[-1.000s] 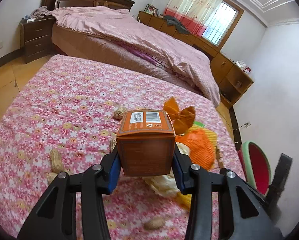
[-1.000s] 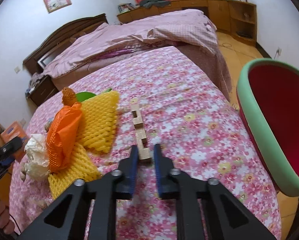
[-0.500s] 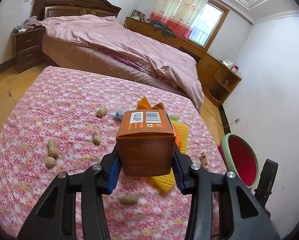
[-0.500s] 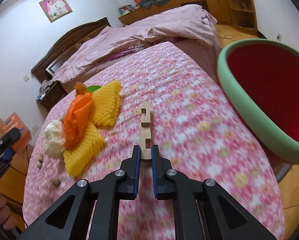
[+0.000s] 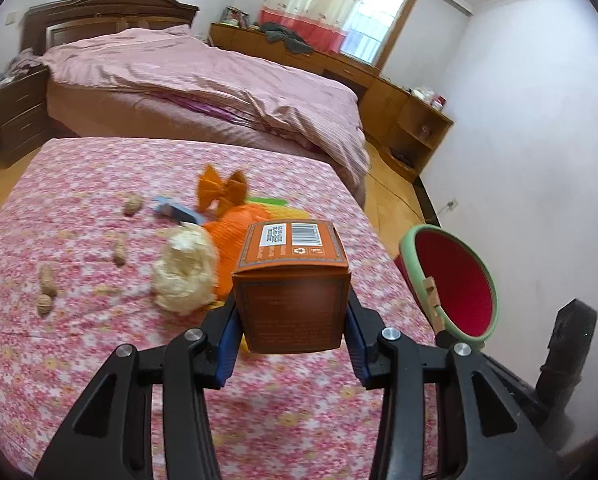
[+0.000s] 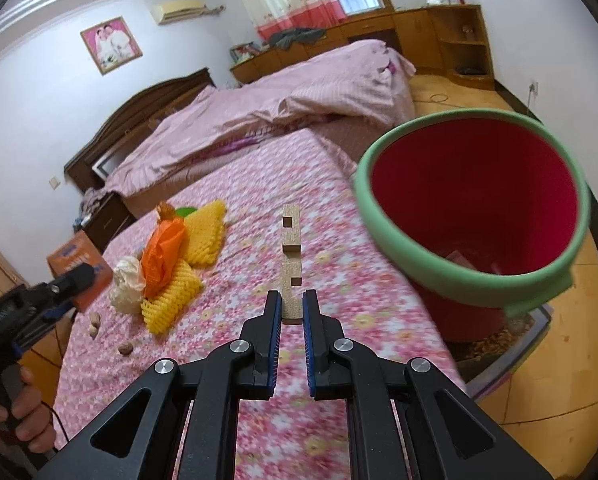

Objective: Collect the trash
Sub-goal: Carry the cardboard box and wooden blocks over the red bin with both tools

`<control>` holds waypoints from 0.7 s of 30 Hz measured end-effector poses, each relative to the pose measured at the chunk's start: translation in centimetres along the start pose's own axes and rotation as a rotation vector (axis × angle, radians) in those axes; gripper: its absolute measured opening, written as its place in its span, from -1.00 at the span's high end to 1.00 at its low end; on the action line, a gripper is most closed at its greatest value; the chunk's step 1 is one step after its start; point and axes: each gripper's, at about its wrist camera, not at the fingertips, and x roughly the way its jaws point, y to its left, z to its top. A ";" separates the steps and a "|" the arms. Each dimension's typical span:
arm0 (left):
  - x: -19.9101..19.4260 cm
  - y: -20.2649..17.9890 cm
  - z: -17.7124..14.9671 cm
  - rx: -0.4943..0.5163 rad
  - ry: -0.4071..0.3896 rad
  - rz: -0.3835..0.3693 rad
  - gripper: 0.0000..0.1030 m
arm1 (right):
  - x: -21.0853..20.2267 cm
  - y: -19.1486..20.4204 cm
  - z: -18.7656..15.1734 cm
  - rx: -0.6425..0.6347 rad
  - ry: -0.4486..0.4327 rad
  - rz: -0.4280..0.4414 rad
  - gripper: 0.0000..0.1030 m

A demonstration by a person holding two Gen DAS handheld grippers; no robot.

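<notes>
Left gripper [image 5: 292, 312], angled downward, is clamped on orange box [image 5: 293, 276]; right gripper [image 6: 291, 308] is clamped on notched wooden piece [image 6: 291, 264] beside red bin [image 6: 475, 204], where scraps are seen

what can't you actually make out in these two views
- Left wrist view: the print on the orange box is too small and soft to read; the box hides the yellow foam netting behind it.
- Right wrist view: the red bin floor is mostly hidden by its green rim; the scraps inside are too small to name.
- Right wrist view: the wooden piece has its lower end hidden between the fingers.
</notes>
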 end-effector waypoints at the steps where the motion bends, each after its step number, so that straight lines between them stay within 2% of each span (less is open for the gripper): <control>1: 0.3 -0.5 -0.1 0.010 0.006 -0.004 0.11 | -0.5 -0.3 0.1 0.002 -0.009 -0.004 0.80; 10: 3.3 -5.5 -0.4 0.097 0.064 -0.054 0.11 | -3.8 -5.0 1.2 0.071 -0.084 -0.053 0.80; 21: 8.8 -13.8 0.9 0.244 0.138 -0.144 0.11 | -5.0 -11.2 3.0 0.173 -0.126 -0.133 0.80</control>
